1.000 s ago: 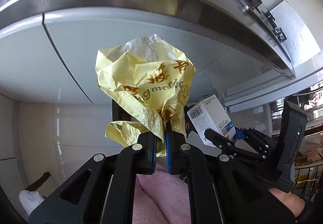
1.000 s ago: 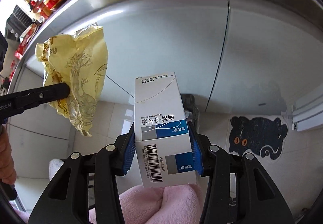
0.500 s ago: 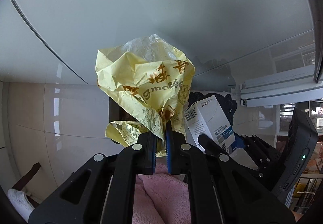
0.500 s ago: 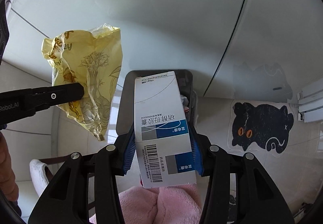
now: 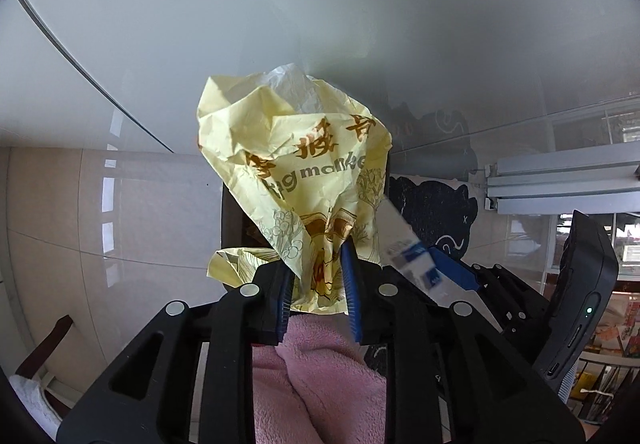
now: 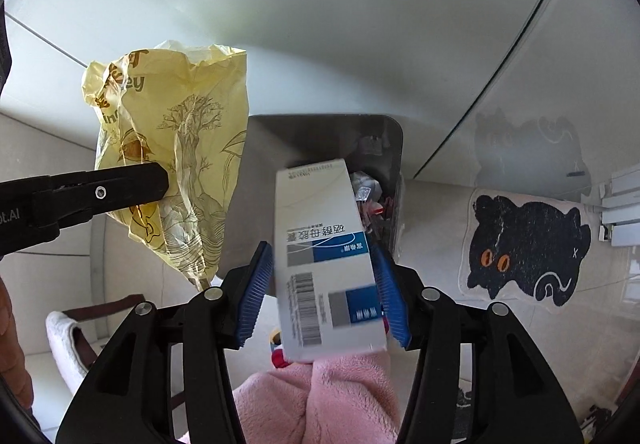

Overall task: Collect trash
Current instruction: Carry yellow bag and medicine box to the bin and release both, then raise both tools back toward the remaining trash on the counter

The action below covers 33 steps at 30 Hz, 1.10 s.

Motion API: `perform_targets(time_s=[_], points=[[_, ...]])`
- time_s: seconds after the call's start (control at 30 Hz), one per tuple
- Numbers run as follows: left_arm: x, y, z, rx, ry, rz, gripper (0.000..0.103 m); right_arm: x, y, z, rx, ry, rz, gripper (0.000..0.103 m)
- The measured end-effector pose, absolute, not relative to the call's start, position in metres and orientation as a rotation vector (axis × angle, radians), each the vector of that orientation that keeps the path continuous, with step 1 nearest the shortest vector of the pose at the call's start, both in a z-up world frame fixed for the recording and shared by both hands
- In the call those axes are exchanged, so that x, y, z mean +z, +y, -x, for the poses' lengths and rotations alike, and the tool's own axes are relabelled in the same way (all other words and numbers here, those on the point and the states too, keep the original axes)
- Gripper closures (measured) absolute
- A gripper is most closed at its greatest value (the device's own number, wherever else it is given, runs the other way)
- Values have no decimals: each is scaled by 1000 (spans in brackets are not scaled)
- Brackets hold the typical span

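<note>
A crumpled yellow plastic bag point(image 5: 296, 148) hangs between the blue pads of my left gripper point(image 5: 316, 268), whose jaws are opening and stand apart around its neck. The white and blue medicine box point(image 6: 324, 236) is blurred and tilted between the jaws of my right gripper point(image 6: 320, 268), which are opening too; a gap shows at the left pad. Both point steeply down over a grey trash bin point(image 6: 280, 148) holding wrappers. The right wrist view shows the bag point(image 6: 180, 148) with a left finger point(image 6: 100, 192) beside it. The box point(image 5: 400, 240) appears at right in the left wrist view.
White cabinet doors point(image 6: 360, 24) rise behind the bin. A black cat-shaped mat point(image 6: 528, 244) lies on the tiled floor to the right. A white slipper point(image 6: 68, 340) is at lower left. Pink fleece clothing point(image 6: 320, 396) fills the bottom. A window rail point(image 5: 560, 180) runs at right.
Both grippers sank from counter height to just over the bin. Both pairs of jaws have widened. The box has tilted and blurred, loose on its left side.
</note>
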<state>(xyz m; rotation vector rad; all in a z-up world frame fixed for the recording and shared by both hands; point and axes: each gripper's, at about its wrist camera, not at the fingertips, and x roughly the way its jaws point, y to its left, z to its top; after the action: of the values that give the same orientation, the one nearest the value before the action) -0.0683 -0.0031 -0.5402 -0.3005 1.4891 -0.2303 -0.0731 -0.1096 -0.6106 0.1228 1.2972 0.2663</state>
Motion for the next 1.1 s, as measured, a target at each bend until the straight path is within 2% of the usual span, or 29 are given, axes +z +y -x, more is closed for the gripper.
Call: perform_targets(time_s=[0.1,0.23,0.3,0.37,0.63,0.8,1.0,1.03,1.1], points=[[-535,-6,65,-230,1483,300,75,-608,-107,69,263,1293,-112,36],[-530,-8,59,-239,1477,295,57,-598,-106,65,257,1286,-100,30],[-526,-11,56,-244,1470,283,53,-592,-109,65,254,1278,-97,25],[-523,-12,54,-246,1467,279,48,-588,-111,67,253,1276,-98,25],[-494,-10,57,-241,1445,281,46,-562,-131,80,230,1274,-124,23],[-444,1,72,-226,1385,273,43,-511,-151,92,238,1212,-147,23],[-359,21,86,-201,1262,267,35,-418,-177,108,253,1074,-191,20],[-346,24,86,-201,1239,268,34,-403,-181,111,257,1049,-196,19],[-318,29,87,-202,1184,260,32,-367,-188,113,265,984,-214,9]])
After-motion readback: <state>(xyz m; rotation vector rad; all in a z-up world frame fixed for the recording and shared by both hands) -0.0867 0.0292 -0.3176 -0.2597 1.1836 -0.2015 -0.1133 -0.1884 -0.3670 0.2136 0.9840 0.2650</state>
